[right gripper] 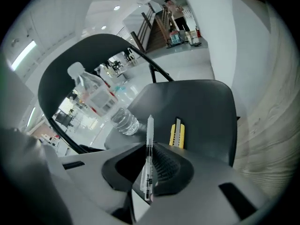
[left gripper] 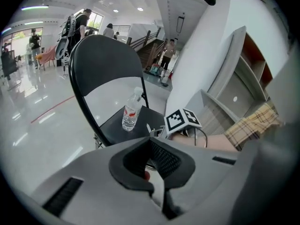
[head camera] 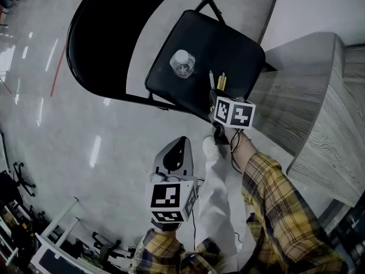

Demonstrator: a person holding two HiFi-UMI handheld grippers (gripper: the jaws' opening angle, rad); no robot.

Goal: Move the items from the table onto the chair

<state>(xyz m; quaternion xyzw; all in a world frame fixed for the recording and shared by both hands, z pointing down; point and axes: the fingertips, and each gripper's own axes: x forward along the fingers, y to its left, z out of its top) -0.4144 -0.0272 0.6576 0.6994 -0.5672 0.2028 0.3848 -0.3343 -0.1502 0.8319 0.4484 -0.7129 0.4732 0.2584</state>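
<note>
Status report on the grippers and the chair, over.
Right gripper shut on clear pen, at edge of black chair seat. Left gripper shut, empty. Clear plastic bottle and yellow utility knife on seat, knife just ahead.

Black folding chair (head camera: 228, 44) beside wood-grain table (head camera: 319, 96), upright water bottle (head camera: 182, 63) and yellow utility knife (right gripper: 177, 135) on its seat

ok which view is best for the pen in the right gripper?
Right gripper view: the pen runs close and sharp, almost full length, clamped in the right gripper. Head view shows only its tip poking past that gripper. Left gripper view gives at most a tiny far-off sliver.
</note>
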